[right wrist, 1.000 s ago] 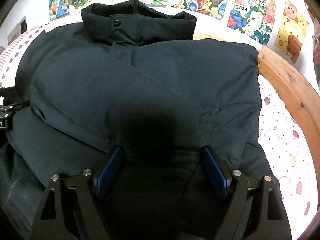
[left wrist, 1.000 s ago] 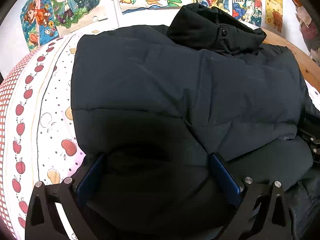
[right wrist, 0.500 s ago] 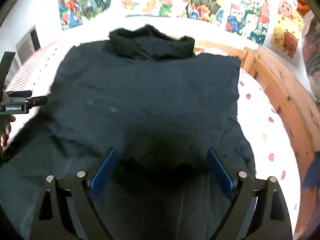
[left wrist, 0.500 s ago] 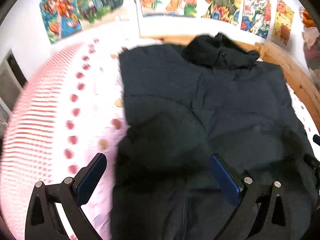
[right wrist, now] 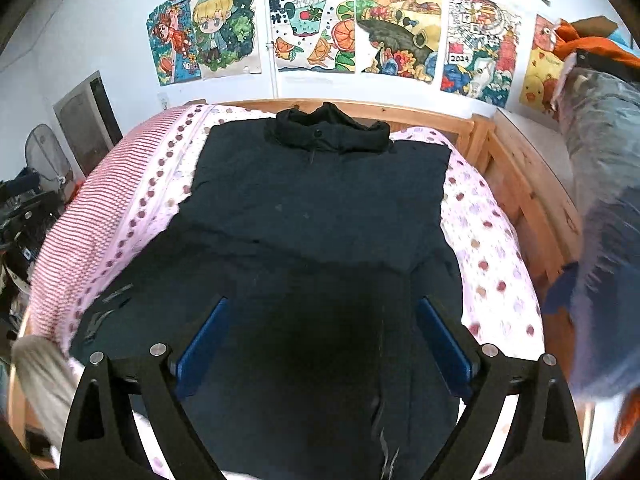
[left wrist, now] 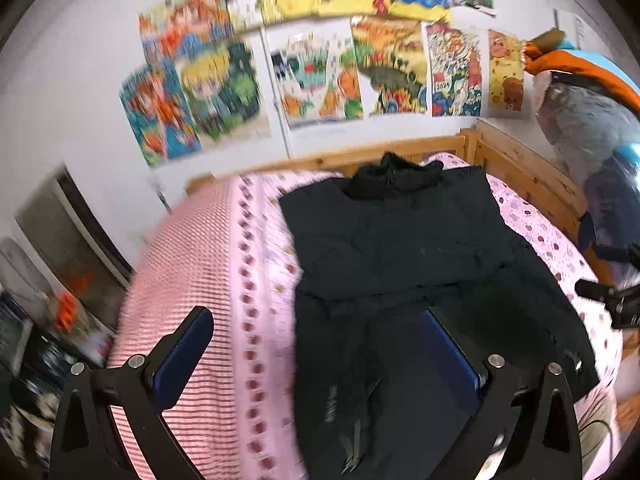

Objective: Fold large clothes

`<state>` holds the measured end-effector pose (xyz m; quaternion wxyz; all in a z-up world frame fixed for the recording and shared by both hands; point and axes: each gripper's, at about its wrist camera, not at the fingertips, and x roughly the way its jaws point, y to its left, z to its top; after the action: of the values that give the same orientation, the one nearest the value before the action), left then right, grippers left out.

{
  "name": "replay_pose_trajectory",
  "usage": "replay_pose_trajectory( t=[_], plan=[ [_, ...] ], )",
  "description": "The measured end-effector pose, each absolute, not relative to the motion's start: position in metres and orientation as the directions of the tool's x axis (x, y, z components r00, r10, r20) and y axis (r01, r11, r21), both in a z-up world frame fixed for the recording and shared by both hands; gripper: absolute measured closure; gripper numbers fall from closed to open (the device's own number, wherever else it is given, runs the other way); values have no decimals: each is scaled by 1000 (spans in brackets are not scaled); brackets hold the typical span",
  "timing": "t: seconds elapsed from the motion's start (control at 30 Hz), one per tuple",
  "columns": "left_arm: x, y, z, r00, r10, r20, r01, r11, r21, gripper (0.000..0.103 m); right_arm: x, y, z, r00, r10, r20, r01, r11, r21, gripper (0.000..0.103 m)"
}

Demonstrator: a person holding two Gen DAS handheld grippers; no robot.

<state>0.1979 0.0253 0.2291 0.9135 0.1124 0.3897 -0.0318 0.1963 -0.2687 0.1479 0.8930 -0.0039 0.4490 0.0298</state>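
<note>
the black jacket [right wrist: 320, 208] lies folded flat on the pink bed [right wrist: 476, 216], collar toward the headboard, and both the left gripper [left wrist: 316, 344] and right gripper [right wrist: 320, 332] have lifted well clear, jaws apart and empty, the right's just opening wider, so this fold looks finished.

Both wrist cameras look steeply down from above the foot of the black jacket [right wrist: 320, 208] toward its collar. The left view sits leftward, the right centred. They share the jacket [left wrist: 400, 248] and the posters [right wrist: 312, 36] behind it.
</note>
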Motion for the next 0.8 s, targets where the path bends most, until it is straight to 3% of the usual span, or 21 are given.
replay_pose_trajectory(
  t=[0.27,0.43,0.53,0.8],
  plan=[
    [158,32,285,734,45,-678,141,966,217,0,161,-257,197,633,65,-772,-76,997,21,12],
    [173,2,304,812,58,-581,162,933,320,0,172,-250,221,674,30,-738,-76,997,-29,11],
    [197,-12,297,829,36,-557,180,928,327,0,196,-254,223,678,8,-735,-65,997,-49,11],
    [309,-42,233,763,-14,-646,244,932,268,0,275,-283,209,739,-53,-671,-32,993,-113,11]
  ],
)
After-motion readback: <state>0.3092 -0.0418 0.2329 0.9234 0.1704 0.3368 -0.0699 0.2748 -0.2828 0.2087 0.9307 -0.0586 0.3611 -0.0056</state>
